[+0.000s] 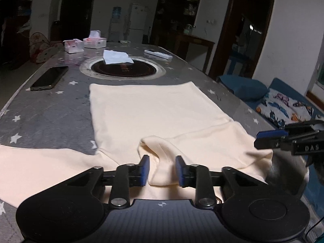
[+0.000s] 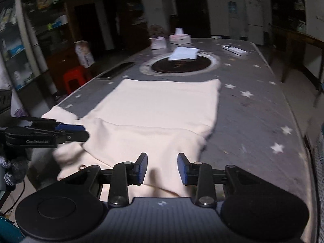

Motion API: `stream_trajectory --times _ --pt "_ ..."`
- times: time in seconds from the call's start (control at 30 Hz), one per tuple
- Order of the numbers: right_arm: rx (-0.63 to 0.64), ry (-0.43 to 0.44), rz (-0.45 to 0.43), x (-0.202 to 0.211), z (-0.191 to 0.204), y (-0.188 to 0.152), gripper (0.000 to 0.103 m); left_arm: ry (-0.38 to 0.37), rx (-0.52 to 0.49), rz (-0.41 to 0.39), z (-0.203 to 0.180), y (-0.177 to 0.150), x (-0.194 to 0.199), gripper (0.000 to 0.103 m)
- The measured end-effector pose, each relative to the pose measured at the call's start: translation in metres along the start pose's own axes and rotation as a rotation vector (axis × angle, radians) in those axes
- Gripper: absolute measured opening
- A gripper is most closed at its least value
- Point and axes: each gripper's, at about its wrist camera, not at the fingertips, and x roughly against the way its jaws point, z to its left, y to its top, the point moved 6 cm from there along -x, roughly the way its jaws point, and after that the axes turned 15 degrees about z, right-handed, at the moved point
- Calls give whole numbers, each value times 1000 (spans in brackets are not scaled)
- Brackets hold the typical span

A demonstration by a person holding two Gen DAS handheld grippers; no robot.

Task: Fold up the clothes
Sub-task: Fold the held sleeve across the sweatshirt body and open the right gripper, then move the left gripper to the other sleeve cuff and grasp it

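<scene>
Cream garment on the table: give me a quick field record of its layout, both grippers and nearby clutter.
garment: cream garment, spread flat on the star-print table, one sleeve folded over the body
left gripper: left gripper open, a raised fold of cloth between its pads
right gripper: right gripper open, over the near hem
clutter: phone, white folded paper, tissue boxes beyond the round inset burner
</scene>
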Motion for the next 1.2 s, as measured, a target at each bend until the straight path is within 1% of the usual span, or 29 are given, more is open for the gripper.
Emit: stream_trajectory --times 0.03,0.13,0.17,0.37,0.5,0.6,0.7,0.73,0.77,0.8,0.83,0.97,1.03,1.07,1.1,1.17,1.2 --pt "-7 -4 -1 -2 -3 0 32 2 -8 4 -2 -1 -1 24" --pt "-10 -1 -4 -4 -7 -2 32 26 -19 6 -5 -4 1 5" --pt "-6 4 -6 -7 -5 -3 32 38 -17 2 -5 -4 3 2" --pt "15 18 13 -20 -1 -1 34 107 12 -24 2 -4 20 1" --pt "21 14 20 -15 -4 -4 34 143 34 -14 11 -8 25 0" --pt "7 10 12 -12 -10 -1 34 146 49 -1 15 -10 27 0" --pt "-35 18 10 -17 -22 9 34 116 67 -2 16 -1 25 5" --pt "-49 20 10 -18 -26 13 34 105 72 -6 16 3 23 13" --pt "-63 22 9 -20 -30 16 34 96 74 -10 14 7 20 19" --pt "-76 25 8 -22 -34 20 34 99 69 -13 13 11 16 30" --pt "-90 27 8 -23 -38 23 34 103 65 -14 12 15 11 36" --pt "-146 37 5 -29 -54 37 33 105 59 22 10 24 -13 36" --pt "-173 42 4 -32 -63 44 33 101 52 36 9 25 -20 32" --pt "-187 44 3 -34 -67 47 33 99 49 40 8 25 -23 16" --pt "-201 47 2 -36 -71 51 31 94 44 37 6 25 -22 10" --pt "-221 65 22 -44 -77 56 28 85 33 29 2 26 -20 6" --pt "-230 77 35 -50 -79 58 25 83 25 16 -1 27 -16 6"
